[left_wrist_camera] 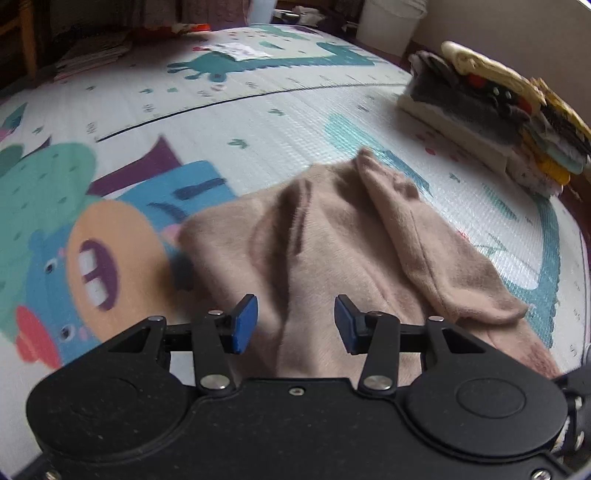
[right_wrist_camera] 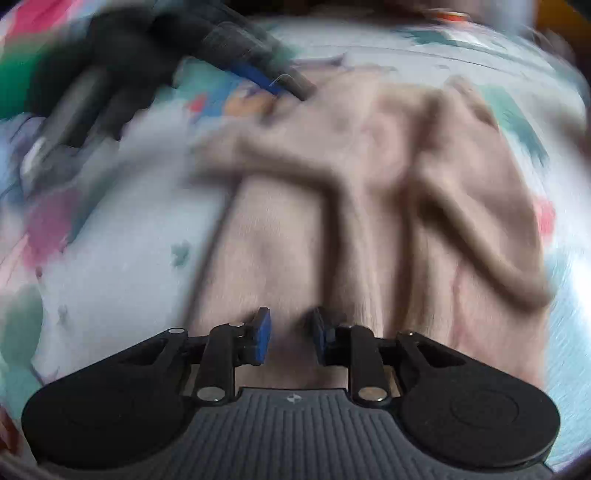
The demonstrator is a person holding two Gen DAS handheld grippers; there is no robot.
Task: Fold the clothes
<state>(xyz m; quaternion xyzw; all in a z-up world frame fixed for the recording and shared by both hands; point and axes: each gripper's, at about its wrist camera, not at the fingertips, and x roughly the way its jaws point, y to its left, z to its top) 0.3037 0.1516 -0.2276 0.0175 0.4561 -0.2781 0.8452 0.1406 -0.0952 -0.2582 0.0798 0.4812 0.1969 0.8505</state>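
Beige, fleecy cloth is lying rumpled on a printed play mat (left_wrist_camera: 258, 110), and this garment (left_wrist_camera: 332, 236) is filling the middle of both views. From the left wrist camera the picture is sharp: the left tongs (left_wrist_camera: 295, 321) are standing partly open above the near part of the garment, blue pads (left_wrist_camera: 243, 321) well apart, with fabric showing in the gap between them but neither pad pressing on it. Only this view is showing a stack of folded clothes (left_wrist_camera: 498, 118) sitting at the far right of the mat, well apart from the garment, and a white bin (left_wrist_camera: 388, 26) beyond the mat's far edge. Cartoon animals in blue, green and orange are covering the mat to the left.

From the right wrist camera everything past the tool is smeared with blur. The right tongs (right_wrist_camera: 290, 334) are showing a narrow gap, with beige fabric seen in it; whether the pads are actually pinching the cloth I cannot tell. This view alone is showing the garment's long ridged folds (right_wrist_camera: 340, 206) running from near to far, and, at the far left, the other black tool (right_wrist_camera: 207, 48) with a blue pad reaching toward the garment's far left edge.
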